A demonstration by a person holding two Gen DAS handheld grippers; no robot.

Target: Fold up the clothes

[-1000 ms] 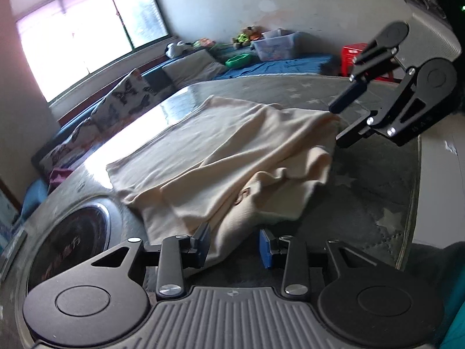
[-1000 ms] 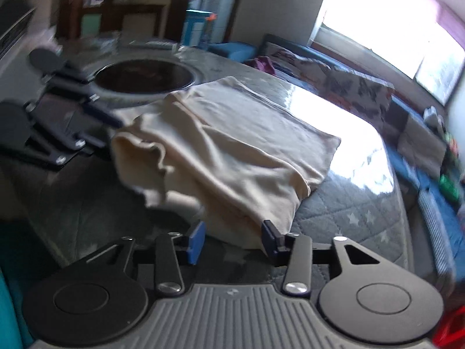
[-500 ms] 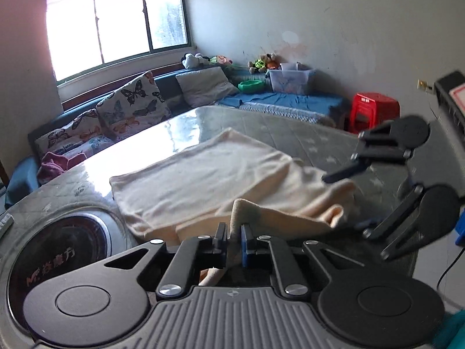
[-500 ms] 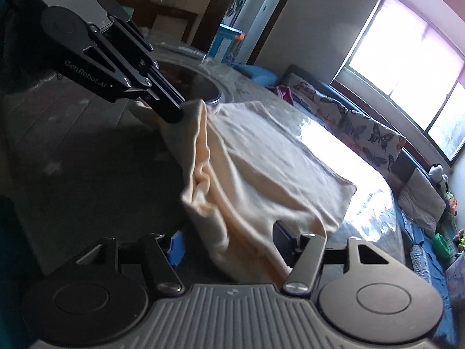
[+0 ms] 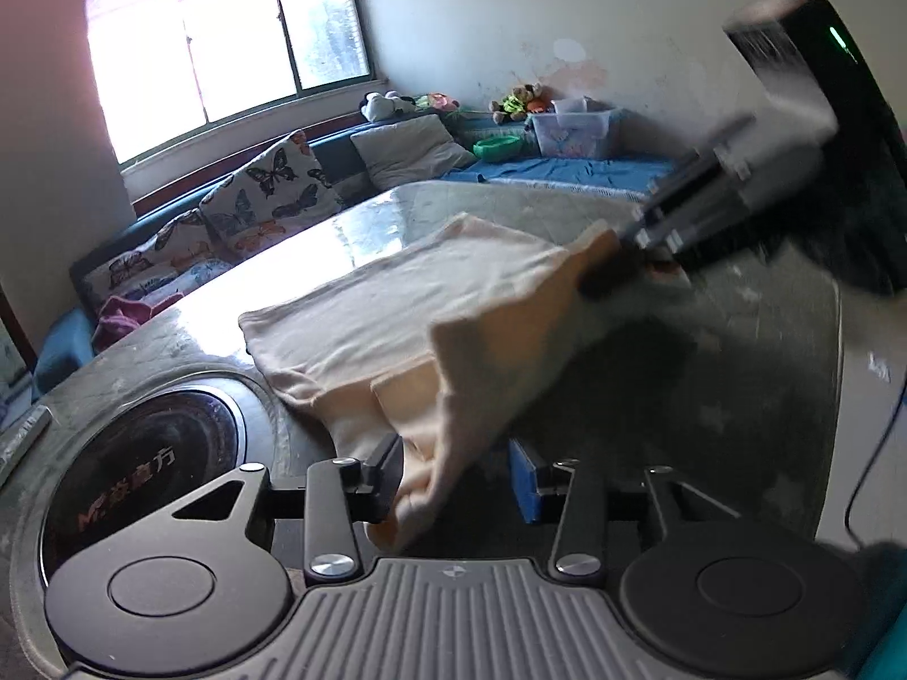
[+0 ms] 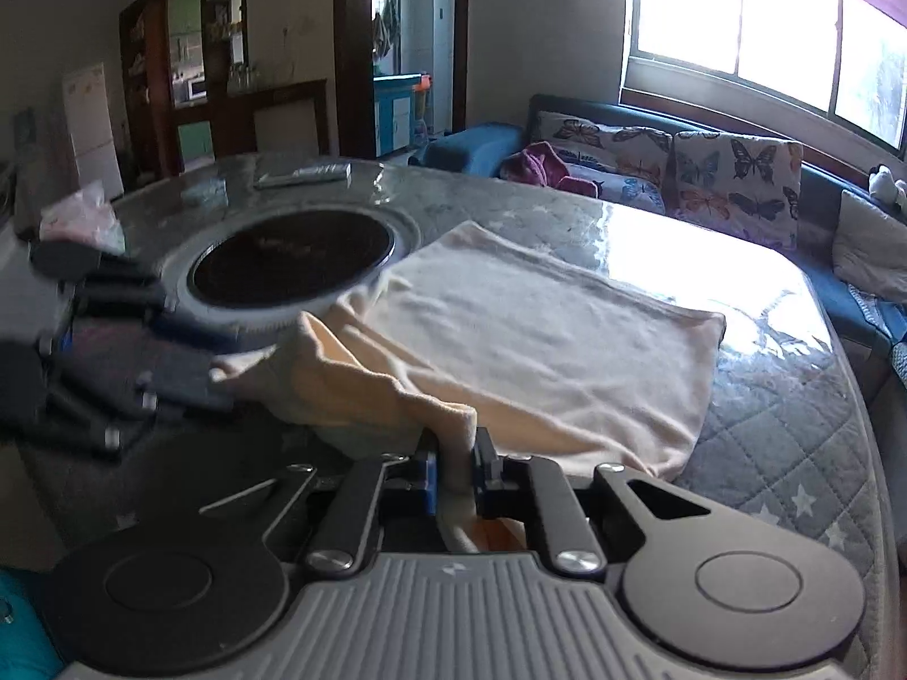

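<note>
The cream garment (image 5: 397, 328) lies on the round table (image 5: 737, 351), with its far half spread flat toward the window side and its near edge lifted in loose folds.

In the left wrist view, the left tool (image 5: 456, 473) has its jaws wide apart. A hanging corner of the cloth drapes against the left finger (image 5: 382, 473), but the blue pad of the other finger (image 5: 524, 479) stands clear of it, so nothing is pinched. At 2 o'clock in this view the right tool (image 5: 640, 252) appears blurred, at the raised corner of the garment.

In the right wrist view, the right tool (image 6: 453, 473) has its jaws almost closed, and a bunch of the cloth (image 6: 510, 340) is squeezed between them; the fabric rises from there toward 10 o'clock in a ridge. The left tool (image 6: 187, 362) shows blurred at 9 o'clock, at the other end of this ridge.

A dark round cooktop plate (image 6: 292, 260) is set in the table, just beside the garment's edge, at 11 o'clock in the right view. A sofa with butterfly cushions (image 6: 731, 181) stands behind the table, under the window.
</note>
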